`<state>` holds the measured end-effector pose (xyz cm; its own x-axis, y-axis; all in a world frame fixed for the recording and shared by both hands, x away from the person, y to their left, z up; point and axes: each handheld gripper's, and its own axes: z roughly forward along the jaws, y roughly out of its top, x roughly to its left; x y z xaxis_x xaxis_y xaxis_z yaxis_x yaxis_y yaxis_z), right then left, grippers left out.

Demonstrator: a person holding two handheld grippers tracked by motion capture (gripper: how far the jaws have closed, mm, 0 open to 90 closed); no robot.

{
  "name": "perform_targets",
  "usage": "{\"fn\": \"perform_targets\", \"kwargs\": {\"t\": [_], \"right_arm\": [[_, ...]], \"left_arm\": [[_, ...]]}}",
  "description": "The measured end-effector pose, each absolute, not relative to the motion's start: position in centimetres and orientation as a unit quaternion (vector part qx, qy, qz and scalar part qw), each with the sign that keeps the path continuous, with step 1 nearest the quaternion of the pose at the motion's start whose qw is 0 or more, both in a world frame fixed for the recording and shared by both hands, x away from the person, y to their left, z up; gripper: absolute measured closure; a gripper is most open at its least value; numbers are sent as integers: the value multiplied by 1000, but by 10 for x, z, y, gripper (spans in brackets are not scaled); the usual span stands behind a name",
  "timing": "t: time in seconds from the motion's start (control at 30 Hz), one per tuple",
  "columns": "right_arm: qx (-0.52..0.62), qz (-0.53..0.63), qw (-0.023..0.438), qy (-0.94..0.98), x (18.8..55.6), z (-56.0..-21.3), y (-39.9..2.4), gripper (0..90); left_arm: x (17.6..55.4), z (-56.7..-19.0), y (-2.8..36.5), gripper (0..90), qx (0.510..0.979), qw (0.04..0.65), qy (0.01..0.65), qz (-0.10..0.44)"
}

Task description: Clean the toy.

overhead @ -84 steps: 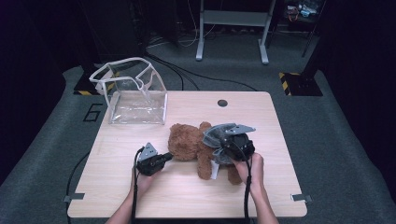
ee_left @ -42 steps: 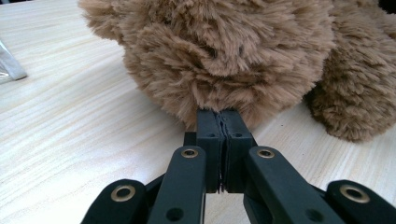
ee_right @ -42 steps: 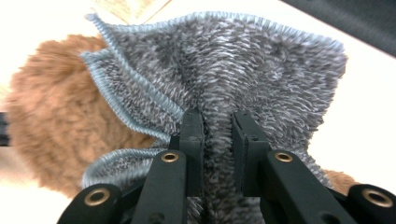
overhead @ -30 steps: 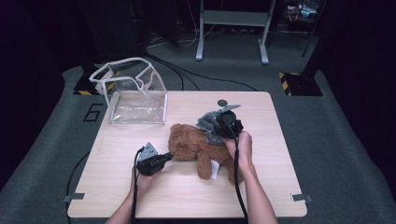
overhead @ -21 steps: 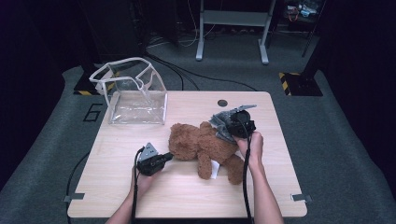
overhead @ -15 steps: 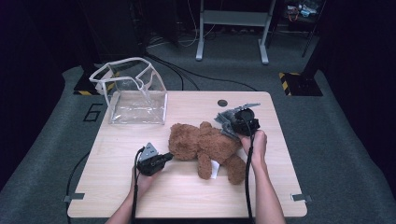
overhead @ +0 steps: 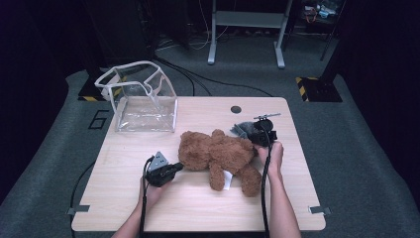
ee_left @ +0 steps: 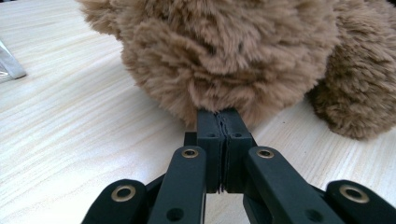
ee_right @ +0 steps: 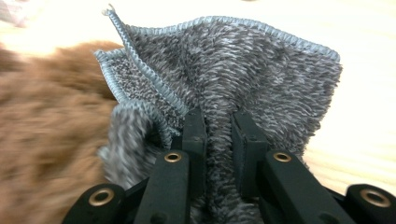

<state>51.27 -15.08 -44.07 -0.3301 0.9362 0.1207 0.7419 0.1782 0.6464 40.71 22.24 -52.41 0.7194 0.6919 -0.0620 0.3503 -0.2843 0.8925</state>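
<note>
1 brown teddy bear [overhead: 218, 154], 1 grey knitted cloth [ee_right: 261, 79], 1 clear plastic bag [overhead: 141, 99], 2 claws, 1 table [overhead: 198, 208]

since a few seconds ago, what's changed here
The right gripper, shut on the grey cloth, carried it off the teddy toward the table's far right and lower, beside the teddy's leg. The left gripper stayed put, fingers shut against the teddy's fur. Teddy and clear bag barely moved.
</note>
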Motion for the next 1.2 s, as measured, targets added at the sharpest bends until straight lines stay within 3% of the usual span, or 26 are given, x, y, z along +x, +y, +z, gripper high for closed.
{"fn": "perform_targets", "kwargs": {"t": [0.17,0.57,0.77,1.0,1.2], "right_arm": [[532,318,159,769,505,-432,-141,778],[548,297,172,762,510,-449,-147,777],[547,313,180,755,499,-437,-155,777],[541,304,174,765,495,-444,-155,777],[538,303,177,766,497,-452,-156,778]], "left_arm": [[407,-524,222,885,782,496,337,168],[407,-524,223,876,779,500,338,169],[407,-524,226,725,774,502,350,161],[409,-523,226,401,776,500,352,154],[411,-524,219,364,783,490,349,158]]}}
